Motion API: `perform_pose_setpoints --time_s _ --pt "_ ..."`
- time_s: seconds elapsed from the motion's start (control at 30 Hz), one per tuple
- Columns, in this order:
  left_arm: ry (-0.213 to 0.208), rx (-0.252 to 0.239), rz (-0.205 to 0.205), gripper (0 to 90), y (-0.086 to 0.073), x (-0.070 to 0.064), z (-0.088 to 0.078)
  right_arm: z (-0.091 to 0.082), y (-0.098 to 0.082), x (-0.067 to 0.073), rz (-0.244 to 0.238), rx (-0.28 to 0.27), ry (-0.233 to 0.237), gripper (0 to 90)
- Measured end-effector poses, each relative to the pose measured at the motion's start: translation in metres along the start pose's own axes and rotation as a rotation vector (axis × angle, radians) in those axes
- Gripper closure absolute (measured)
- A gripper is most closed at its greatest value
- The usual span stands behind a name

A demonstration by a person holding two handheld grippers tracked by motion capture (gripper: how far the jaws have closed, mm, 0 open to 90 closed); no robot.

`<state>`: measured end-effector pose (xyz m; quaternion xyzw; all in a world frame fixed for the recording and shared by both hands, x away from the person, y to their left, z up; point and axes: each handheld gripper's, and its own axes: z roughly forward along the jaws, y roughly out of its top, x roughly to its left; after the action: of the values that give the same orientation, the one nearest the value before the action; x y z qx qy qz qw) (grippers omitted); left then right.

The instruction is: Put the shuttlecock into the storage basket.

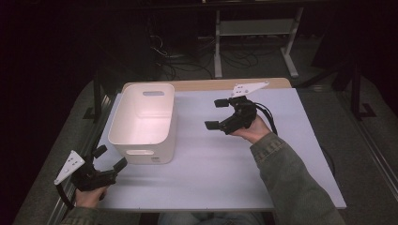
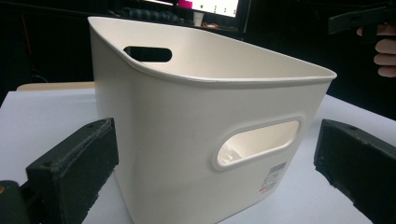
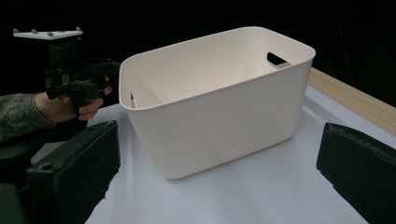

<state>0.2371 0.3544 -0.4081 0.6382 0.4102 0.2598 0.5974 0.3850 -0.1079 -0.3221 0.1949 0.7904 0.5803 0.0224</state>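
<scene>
1. High view: A person sits at a pale table, forearms coming in from the near edge. A cream bin stands upright on the left half of the table, its long side running away from the person, with a handle slot in each short end. The left gripper sits at the near left corner of the table, just beside the bin's near end, jaws spread wide and holding nothing. The right gripper hangs above the middle of the table, right of the bin and apart from it, jaws turned toward the bin, spread wide and empty. A green sleeve covers the right forearm. A desk frame and cables lie on the dark floor beyond.

2. Left gripper view: The bin stands close ahead between the two black jaws, which are wide apart and touch nothing. Its near handle slot faces this view, with a small label low on the wall beside it. The right gripper shows at the top right corner.

3. Right gripper view: The bin stands on the table ahead, its long side facing this view, between the widely parted jaws and clear of both. The left gripper is behind the bin's left end, held in a hand.
</scene>
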Motion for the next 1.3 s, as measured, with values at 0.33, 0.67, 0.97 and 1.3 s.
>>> perform_pose_setpoints --time_s 0.33,0.67,0.97,1.3 --pt "0.001 -0.002 0.014 0.0 0.0 -0.001 -0.001 -0.014 -0.019 0.0 0.017 -0.029 -0.035 0.0" --pt "0.007 0.004 0.021 0.0 0.0 -0.003 -0.001 -0.027 -0.039 0.002 0.026 -0.033 -0.064 0.0" --pt "0.005 0.0 0.018 0.0 0.0 -0.003 0.0 -0.038 -0.055 0.003 0.04 -0.058 -0.072 0.0" --pt "0.007 0.001 0.016 0.0 0.0 -0.003 0.0 -0.051 -0.077 0.002 0.073 -0.075 -0.1 0.0"
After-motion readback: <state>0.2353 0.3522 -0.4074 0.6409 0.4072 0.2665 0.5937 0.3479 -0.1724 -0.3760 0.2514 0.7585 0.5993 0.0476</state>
